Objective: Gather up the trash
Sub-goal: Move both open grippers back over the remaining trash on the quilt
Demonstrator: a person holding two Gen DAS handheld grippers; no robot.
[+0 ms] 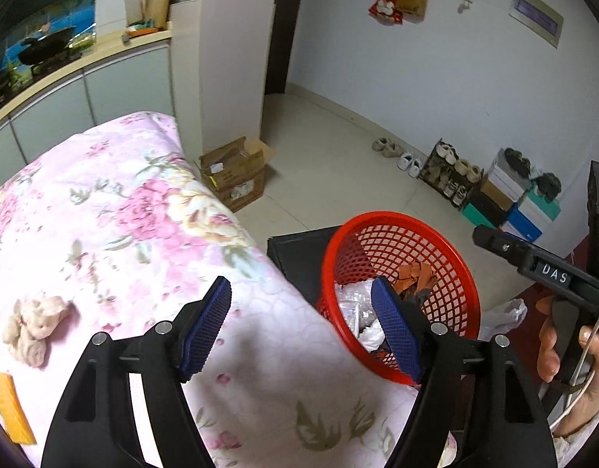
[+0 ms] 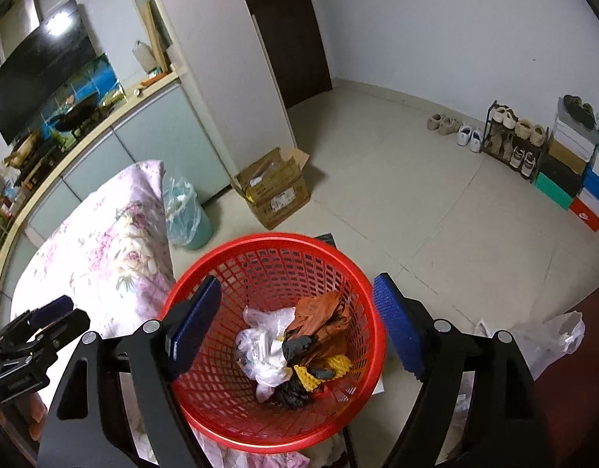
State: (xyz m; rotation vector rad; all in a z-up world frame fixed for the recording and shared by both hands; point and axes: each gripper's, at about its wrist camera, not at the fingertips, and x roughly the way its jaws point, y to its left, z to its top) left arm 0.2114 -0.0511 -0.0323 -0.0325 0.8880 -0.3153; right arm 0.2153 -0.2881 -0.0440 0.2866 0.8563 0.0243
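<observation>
A red mesh basket [image 2: 283, 265] stands beside the bed on a dark box. It holds white plastic bags [image 2: 264, 347], an orange wrapper [image 2: 319, 312], black scraps and a yellow net piece. My right gripper [image 2: 297, 284] hangs open over the basket, with nothing between its blue pads. My left gripper [image 1: 301, 292] is open and empty above the edge of the floral bed cover [image 1: 116, 214], with the basket [image 1: 397, 241] to its right. A crumpled pinkish wad [image 1: 34, 323] lies on the cover at the left. A clear plastic bag [image 2: 549, 335] lies on the floor to the right of the basket.
An open cardboard box [image 2: 276, 187] sits against the white pillar. A teal bin with a plastic liner [image 2: 186, 210] stands by the bed's far corner. A shoe rack [image 2: 510, 144] and stacked shoe boxes [image 2: 572, 179] line the right wall. A hand [image 1: 560, 351] holds the right tool.
</observation>
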